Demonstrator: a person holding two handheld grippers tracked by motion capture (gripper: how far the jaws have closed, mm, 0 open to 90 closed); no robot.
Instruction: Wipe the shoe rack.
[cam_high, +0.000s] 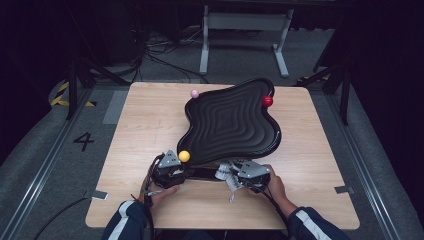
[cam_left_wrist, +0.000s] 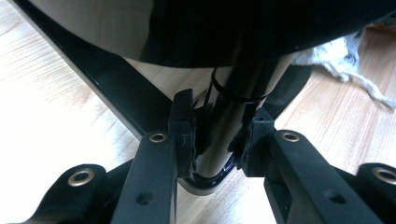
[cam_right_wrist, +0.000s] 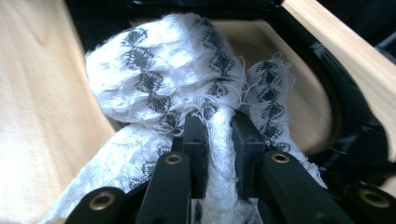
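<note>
While the left gripper (cam_left_wrist: 212, 140) has its jaws clenched on a glossy black bar (cam_left_wrist: 219, 135) of the tray's stand, the bar rises straight up between the two pads with a thin cable tie around it just beyond their tips. Above and beyond the jaws looms the dark underside of the wavy black tray (cam_high: 235, 122), and a yellow ball (cam_high: 184, 156) sits right beside this gripper at the tray's near edge. Over at the right gripper (cam_right_wrist: 218, 135), the jaws are pinched tight on a white cloth (cam_right_wrist: 163, 79) with a dark woven pattern; the cloth bunches up just past the fingertips and trails down between them, against the stand's black frame
</note>
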